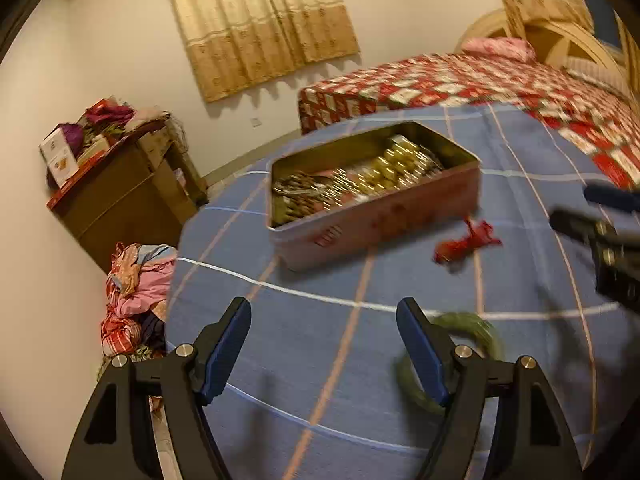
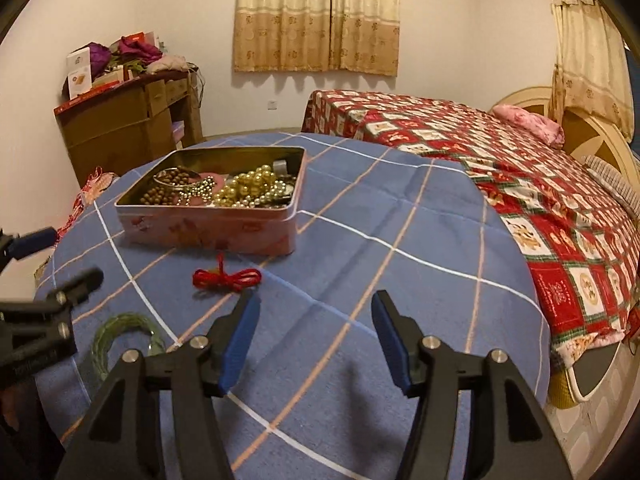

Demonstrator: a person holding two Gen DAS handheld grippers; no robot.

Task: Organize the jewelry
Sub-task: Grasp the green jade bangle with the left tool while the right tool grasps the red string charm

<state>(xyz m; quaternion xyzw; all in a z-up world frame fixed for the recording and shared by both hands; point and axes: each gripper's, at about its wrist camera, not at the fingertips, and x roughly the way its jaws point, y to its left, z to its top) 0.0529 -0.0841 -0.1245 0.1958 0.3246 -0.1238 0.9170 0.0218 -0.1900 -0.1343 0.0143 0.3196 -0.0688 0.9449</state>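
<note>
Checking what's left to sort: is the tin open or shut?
Open. The tin has no lid on, and beads show inside.

Tin [image 2: 208, 220] on the table [image 2: 400, 248] — cord [image 2: 226, 278] before it, bangle [image 2: 120, 340] nearer left.

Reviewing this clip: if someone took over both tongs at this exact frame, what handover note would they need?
Left tongs: open, holding nothing, hovering over the blue checked cloth near the green bangle.
Right tongs: open, holding nothing, aimed at bare cloth just past the red cord.
Tin: open, lid not in view, on the cloth; already holds brown beads and gold beads.
Done: most pieces appear to sit in the tin.
Left: the green bangle and the red cord lie loose on the cloth in front of the tin; probably both go in. The left view is motion-blurred, so judge positions from the right one.
</note>
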